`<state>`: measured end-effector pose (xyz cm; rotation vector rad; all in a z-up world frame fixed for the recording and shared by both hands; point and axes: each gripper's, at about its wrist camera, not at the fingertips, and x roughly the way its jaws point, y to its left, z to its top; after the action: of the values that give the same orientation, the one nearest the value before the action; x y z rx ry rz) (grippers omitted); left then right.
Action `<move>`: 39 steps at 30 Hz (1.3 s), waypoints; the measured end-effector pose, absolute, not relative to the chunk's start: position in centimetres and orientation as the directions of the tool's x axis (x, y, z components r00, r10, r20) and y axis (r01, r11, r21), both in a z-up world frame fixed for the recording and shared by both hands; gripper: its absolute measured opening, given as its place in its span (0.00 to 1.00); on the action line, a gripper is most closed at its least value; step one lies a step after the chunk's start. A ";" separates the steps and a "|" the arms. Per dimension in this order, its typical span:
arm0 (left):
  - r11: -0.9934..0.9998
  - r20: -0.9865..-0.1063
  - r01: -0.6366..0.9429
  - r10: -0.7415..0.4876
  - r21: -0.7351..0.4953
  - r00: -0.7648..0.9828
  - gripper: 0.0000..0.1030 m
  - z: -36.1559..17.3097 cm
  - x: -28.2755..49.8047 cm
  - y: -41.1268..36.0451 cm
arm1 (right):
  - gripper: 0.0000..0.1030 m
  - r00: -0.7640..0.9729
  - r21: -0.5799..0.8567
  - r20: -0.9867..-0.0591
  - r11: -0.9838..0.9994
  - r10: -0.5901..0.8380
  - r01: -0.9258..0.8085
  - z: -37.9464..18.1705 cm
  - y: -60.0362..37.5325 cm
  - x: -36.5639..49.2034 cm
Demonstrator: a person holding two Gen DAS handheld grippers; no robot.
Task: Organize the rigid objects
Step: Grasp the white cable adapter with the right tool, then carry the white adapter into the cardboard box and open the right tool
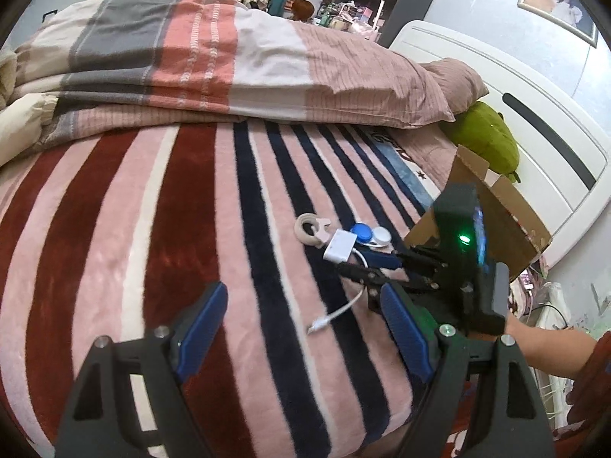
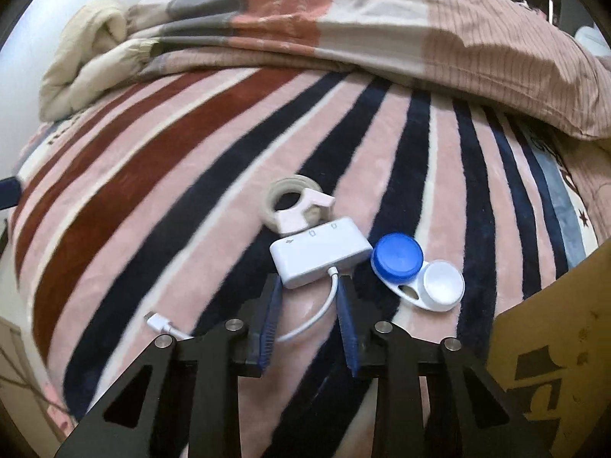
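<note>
Striped blanket [image 2: 160, 206]: three small items clustered near cardboard box [image 1: 508, 225], likely staged for packing.
White adapter [image 2: 320, 253]: flat, cable trailing toward camera.
Lens case [image 2: 418, 274]: just beside adapter.
Tape ring [image 2: 294, 202]: touching adapter's far edge.
Right gripper [image 2: 307, 290]: spread, straddling cable, tips at adapter, nothing pinched.
Left gripper [image 1: 301, 297]: spread wide, well back, idle.

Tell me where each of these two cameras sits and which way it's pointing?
Left wrist: rides the left gripper, looking across the striped blanket toward the headboard; shows its open fingers, the right gripper and a forearm.
Right wrist: rides the right gripper, looking down at the white adapter.
Shared: adapter, tape ring, lens case, cardboard box.
</note>
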<state>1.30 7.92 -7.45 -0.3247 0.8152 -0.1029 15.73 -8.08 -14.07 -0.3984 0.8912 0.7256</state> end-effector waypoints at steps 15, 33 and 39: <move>0.905 -0.634 0.165 -0.395 -0.391 0.664 0.66 -1.9 5.9 2.3 | 0.24 0.368 0.034 -0.660 0.516 0.655 -0.856 -2.1 -10.9 8.9; 0.874 -0.690 0.415 -0.465 -0.255 0.555 0.36 5.0 16.8 -13.3 | 0.24 0.541 0.074 -0.557 0.687 0.630 -0.723 4.7 -24.8 15.8; 0.846 -0.738 0.434 -0.502 -0.309 0.452 0.36 1.7 20.1 -16.6 | 0.24 0.513 0.089 -0.643 0.720 0.569 -0.688 2.8 -28.5 18.9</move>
<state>20.09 -16.58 1.73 -0.0794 0.9380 -0.5789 18.91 -28.49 2.80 -0.1856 0.7000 0.7611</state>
